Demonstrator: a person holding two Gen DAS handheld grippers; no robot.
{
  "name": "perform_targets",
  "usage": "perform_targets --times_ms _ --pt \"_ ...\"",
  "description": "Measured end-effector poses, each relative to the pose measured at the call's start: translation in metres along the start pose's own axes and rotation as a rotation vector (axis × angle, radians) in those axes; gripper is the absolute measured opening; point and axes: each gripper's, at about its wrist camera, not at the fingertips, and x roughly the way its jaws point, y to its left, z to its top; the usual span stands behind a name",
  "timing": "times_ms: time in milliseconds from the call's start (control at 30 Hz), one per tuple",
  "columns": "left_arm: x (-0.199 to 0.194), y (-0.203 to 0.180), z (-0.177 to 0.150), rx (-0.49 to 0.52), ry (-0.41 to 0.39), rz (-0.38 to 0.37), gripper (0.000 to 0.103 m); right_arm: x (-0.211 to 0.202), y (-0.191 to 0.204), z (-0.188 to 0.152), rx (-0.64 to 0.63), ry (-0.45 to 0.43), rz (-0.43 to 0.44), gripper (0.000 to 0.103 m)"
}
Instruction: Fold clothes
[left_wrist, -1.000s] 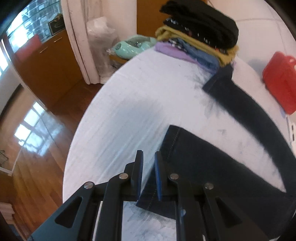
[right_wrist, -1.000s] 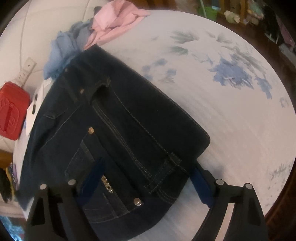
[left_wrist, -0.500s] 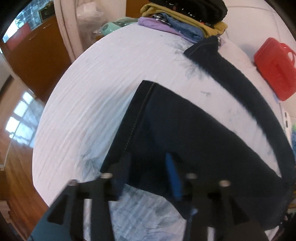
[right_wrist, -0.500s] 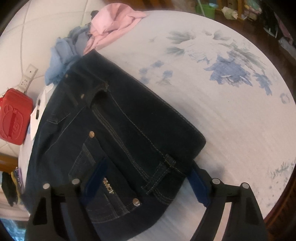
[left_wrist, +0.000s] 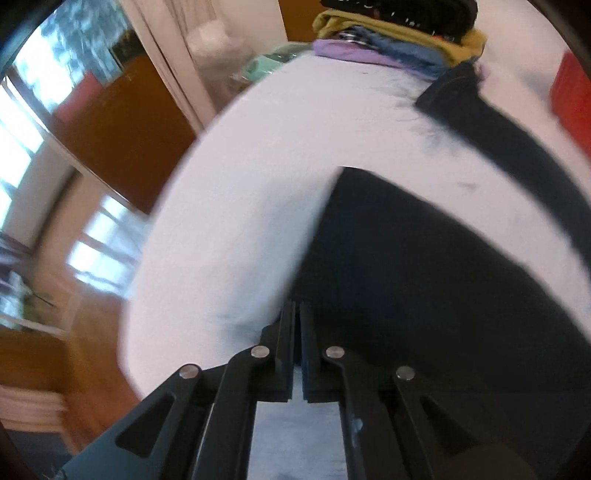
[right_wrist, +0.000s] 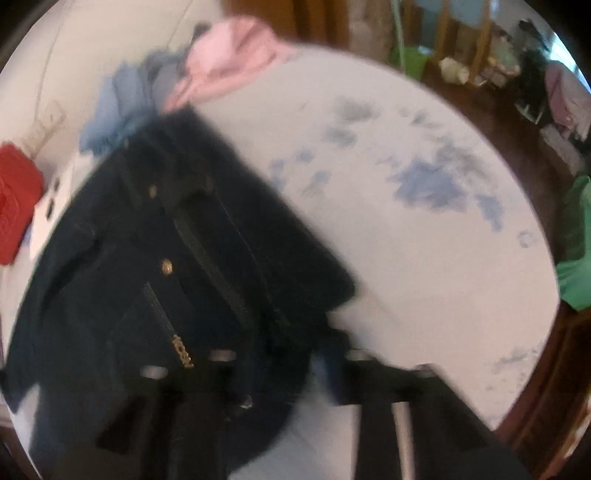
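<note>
Left wrist view: the picture is smeared by motion, most of all at the left edge, where the wooden floor (left_wrist: 92, 325) and a window dissolve into streaks. The left gripper (left_wrist: 297, 314) points steeply down at the bed sheet (left_wrist: 258, 184), its jaws pressed together at the hem edge of the dark jeans (left_wrist: 424, 277); whether a fold of denim is pinched between them cannot be told, since the pads hide the contact. One jean leg spreads wide just ahead of the gripper; the other runs as a narrow dark band toward a stack of folded clothes (left_wrist: 399, 40) at the far edge of the bed, cut off by the top of the frame. A red object (left_wrist: 572, 99) is clipped by the right border.

Right wrist view: also blurred. The right gripper (right_wrist: 295, 354) points steeply down over the waist end of the jeans (right_wrist: 192, 258), its jaws closing with the waistband corner between them; blur hides whether the pads press yet. A small gold label on the back pocket (right_wrist: 183, 356) is too smeared to read. Beyond the jeans lie a pink garment (right_wrist: 229, 62) and a blue garment (right_wrist: 122, 99), crumpled together. A red bag (right_wrist: 16, 199) is cut off at left.
</note>
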Motion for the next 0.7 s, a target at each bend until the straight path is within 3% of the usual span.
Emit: perform_targets --times_ms 100,133,167,200,267,300,333,433,500,533,567,700 --pt "-0.021 -0.007 0.008 0.044 -0.003 -0.139 0.003 -0.001 -0.020 0.004 0.045 0.048 0.042 0.022" --pt "-0.032 -0.018 0.013 0.081 -0.027 -0.163 0.003 0.000 -0.022 0.004 0.041 0.059 0.053 0.029" --pt "-0.038 -0.026 0.017 0.101 -0.043 -0.176 0.004 -0.001 -0.024 0.004 0.038 0.059 0.056 0.044" --pt "-0.045 -0.036 0.023 0.118 -0.059 -0.199 0.010 -0.003 -0.025 0.004 0.040 0.058 0.057 0.054" --pt "-0.052 -0.059 0.040 0.151 -0.088 -0.236 0.040 -0.011 -0.032 0.006 0.076 0.048 0.042 0.063" --pt "-0.054 -0.071 0.049 0.168 -0.106 -0.243 0.071 -0.017 -0.034 0.009 0.085 0.041 0.036 0.067" --pt "-0.055 -0.081 0.061 0.182 -0.137 -0.228 0.090 -0.026 -0.033 0.012 0.078 0.025 0.028 0.069" --pt "-0.051 -0.109 0.098 0.206 -0.182 -0.228 0.091 -0.055 -0.019 0.025 0.030 -0.069 0.060 0.075" --pt "-0.044 -0.124 0.125 0.199 -0.183 -0.247 0.091 -0.081 0.002 0.040 -0.025 -0.175 0.109 0.090" --pt "-0.039 -0.131 0.139 0.186 -0.186 -0.248 0.091 -0.092 0.014 0.049 -0.052 -0.225 0.134 0.103" --pt "-0.035 -0.139 0.154 0.174 -0.189 -0.250 0.091 -0.095 0.025 0.059 -0.067 -0.247 0.174 0.103" --pt "-0.008 -0.165 0.192 0.165 -0.188 -0.225 0.091 -0.060 0.061 0.100 -0.095 -0.136 0.248 0.103"
